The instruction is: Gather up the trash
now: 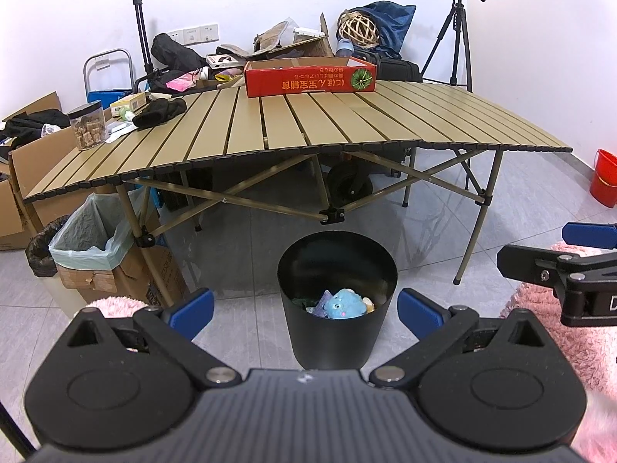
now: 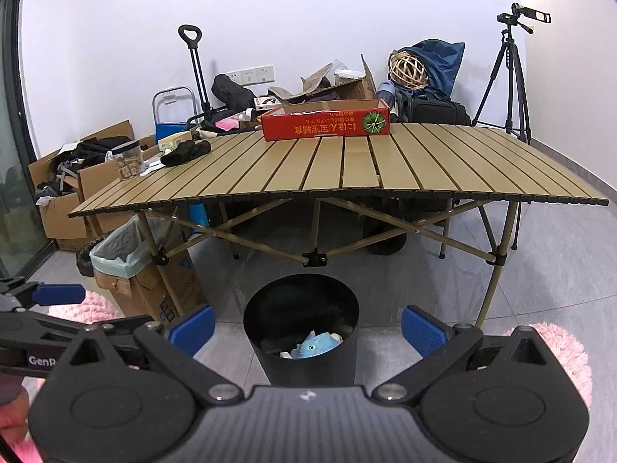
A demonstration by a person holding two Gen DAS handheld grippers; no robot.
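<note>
Both grippers empty above the bin

We hold the left gripper (image 1: 305,310) and right gripper (image 2: 307,326) spread wide, gripping nothing, just above the black bin (image 1: 336,332). Inside the bin lies the trash (image 1: 343,304), including a blue plush toy.

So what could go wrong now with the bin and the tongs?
Both tongs, left and right, are open and hold nothing. Swinging low, either might tip the black bin and spill the blue toy. Reaching for the black cloth could knock the jar off the table.
</note>
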